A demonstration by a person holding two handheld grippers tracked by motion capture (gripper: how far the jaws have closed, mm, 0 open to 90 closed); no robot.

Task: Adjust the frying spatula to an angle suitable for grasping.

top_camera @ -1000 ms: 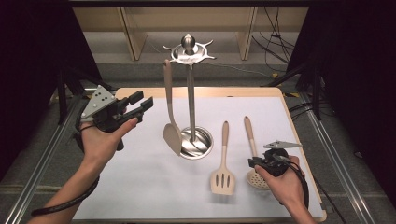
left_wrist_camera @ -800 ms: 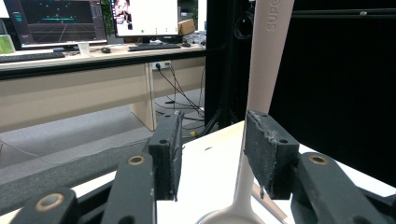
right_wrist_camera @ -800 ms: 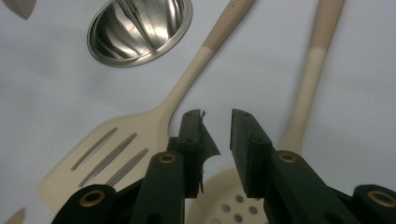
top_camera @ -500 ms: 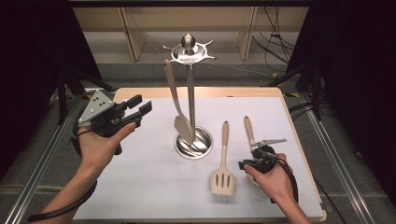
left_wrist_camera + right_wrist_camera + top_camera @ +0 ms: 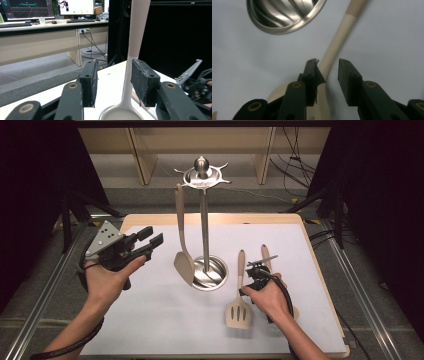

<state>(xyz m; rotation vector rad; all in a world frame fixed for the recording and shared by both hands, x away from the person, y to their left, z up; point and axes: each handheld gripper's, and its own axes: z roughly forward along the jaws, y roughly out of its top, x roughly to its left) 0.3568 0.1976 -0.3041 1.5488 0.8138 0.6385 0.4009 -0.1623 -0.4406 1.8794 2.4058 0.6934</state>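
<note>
In the high view, the right gripper (image 5: pixel 256 274) is held low over the desk (image 5: pixel 150 320), just beside the handle of the slotted spatula (image 5: pixel 238 307), which lies flat with its long axis running from about 6 o'clock, where the slotted blade is, to about 12 o'clock, where the handle end points toward the back edge. A second utensil (image 5: pixel 265 254) lies parallel just to the right, mostly covered by the right hand (image 5: pixel 267 297). The left gripper (image 5: pixel 147 240) is held well apart, at about 9 o'clock from the metal stand (image 5: pixel 204 225), on which a solid spatula (image 5: pixel 182 250) hangs; so the right hand is clearly the nearer one to the slotted spatula. In the left gripper view, the fingers (image 5: pixel 144 81) are seen standing apart with nothing pressed between them; the hanging spatula (image 5: pixel 135 37) is seen beyond them, its handle rising toward 12 o'clock, not touched by them. In the right gripper view, the fingers (image 5: pixel 348 80) have just been opening and are now spread, and the pale handle (image 5: pixel 334 50) passes through the gap, running from about 7 o'clock up to about 1 o'clock; it lies close against the left finger, while the right finger stands free, so no clamping is seen. The round base of the stand (image 5: pixel 284 15) is seen at about 11 o'clock. It is judged that the coming closure depends on the handle being centred across the gap.
</note>
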